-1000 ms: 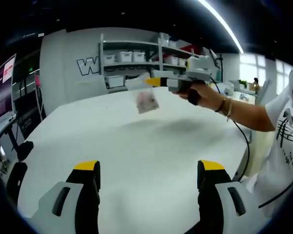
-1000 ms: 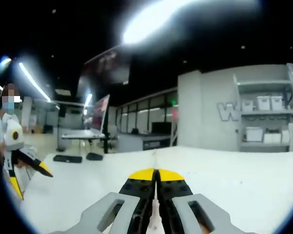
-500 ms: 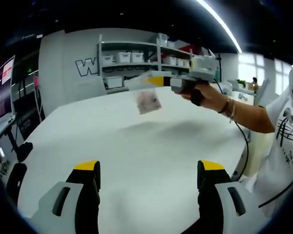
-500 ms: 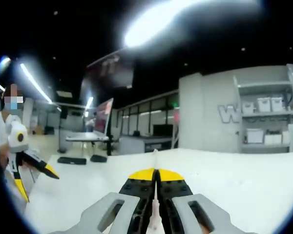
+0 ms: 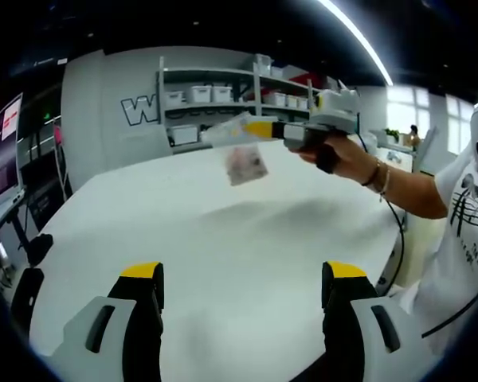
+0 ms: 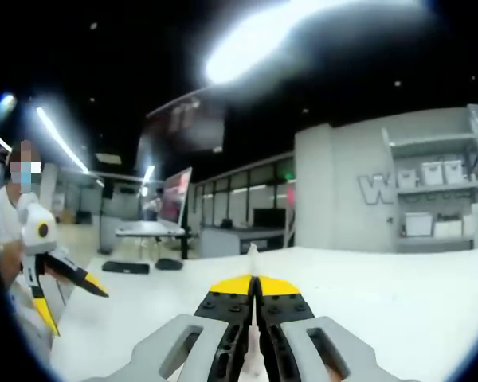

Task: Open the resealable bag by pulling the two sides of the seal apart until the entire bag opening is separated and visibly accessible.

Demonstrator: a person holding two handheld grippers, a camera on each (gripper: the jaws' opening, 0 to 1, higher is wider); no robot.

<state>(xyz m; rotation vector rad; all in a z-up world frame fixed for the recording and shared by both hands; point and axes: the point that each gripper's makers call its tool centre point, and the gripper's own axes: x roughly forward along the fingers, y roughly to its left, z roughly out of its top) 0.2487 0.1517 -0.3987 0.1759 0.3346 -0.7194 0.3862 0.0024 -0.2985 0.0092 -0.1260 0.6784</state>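
Observation:
A small clear resealable bag (image 5: 240, 151) with pinkish contents hangs in the air above the white table (image 5: 223, 239). My right gripper (image 5: 259, 129) comes in from the right in the left gripper view, held by a hand, shut on the bag's top edge. In the right gripper view its yellow-tipped jaws (image 6: 254, 284) are pressed together with a thin strip of the bag (image 6: 253, 263) sticking up between them. My left gripper (image 5: 243, 274) is low over the near side of the table, open, with nothing between its jaws. The left gripper (image 6: 60, 274) also appears at the left of the right gripper view.
Grey shelves (image 5: 223, 99) with white bins stand behind the table against a grey wall. A person (image 5: 462, 215) in a white printed shirt stands at the right. Desks with monitors (image 6: 171, 203) lie beyond the table's far side.
The right gripper with the bag has drifted slightly up and to the right. The left gripper stays open and still.

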